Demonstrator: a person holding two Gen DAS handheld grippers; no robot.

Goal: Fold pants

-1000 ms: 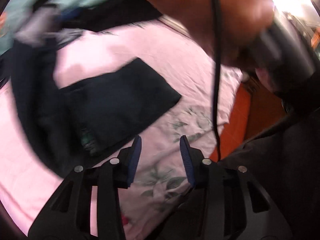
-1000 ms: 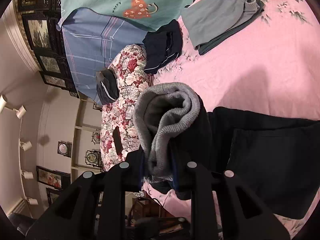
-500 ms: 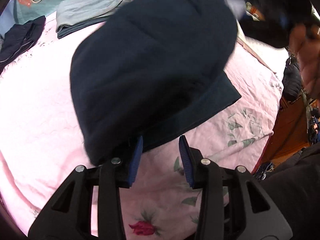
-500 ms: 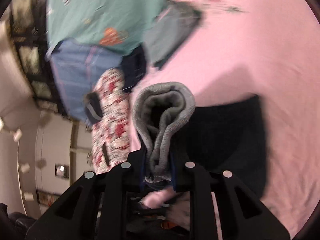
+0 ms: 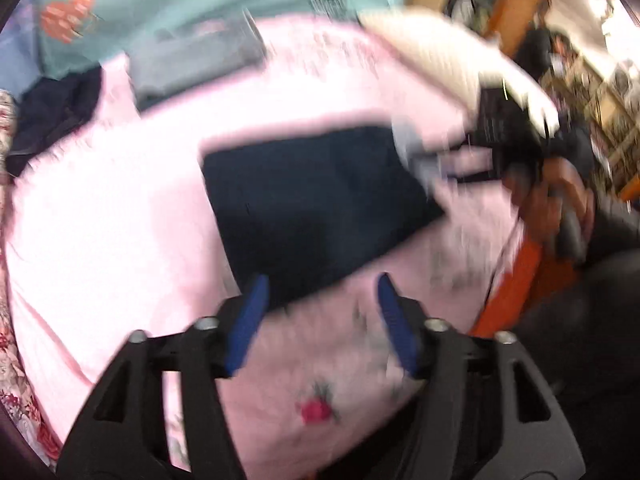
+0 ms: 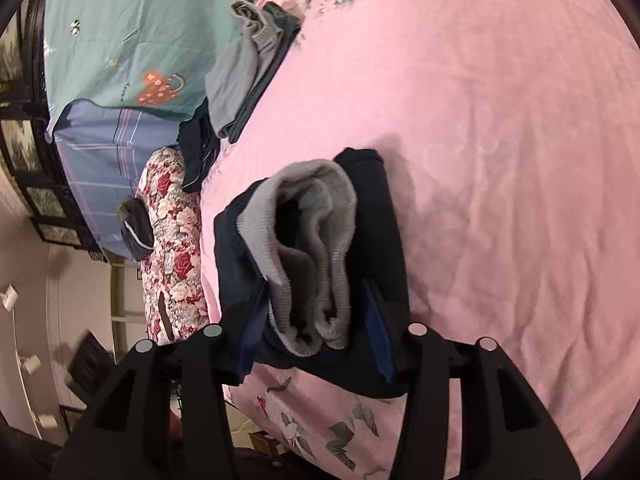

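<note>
The dark navy pants (image 5: pixel 312 208) lie folded on the pink sheet (image 5: pixel 120 220), blurred in the left wrist view. My left gripper (image 5: pixel 322 280) hovers at their near edge, its jaws opening and nothing between them. In the right wrist view the pants' grey-lined waistband (image 6: pixel 312 248) bulges loosely between the blue pads of my right gripper (image 6: pixel 316 284). Its jaws are opening and the cloth rests on the sheet (image 6: pixel 500 160). The left wrist view also shows the right gripper (image 5: pixel 508 140) at the pants' far corner, held by a hand (image 5: pixel 560 200).
Folded grey garments (image 6: pixel 248 64) and a dark navy garment (image 6: pixel 200 148) lie by the teal duvet (image 6: pixel 128 20). A blue plaid pillow (image 6: pixel 100 160) and a floral pillow (image 6: pixel 172 232) sit beyond them. The bed's edge drops to an orange floor (image 5: pixel 520 280).
The right gripper came down with the waistband end, laid it on the sheet and widened its jaws. The left gripper's jaws widened too, and the pants now lie folded flat.
</note>
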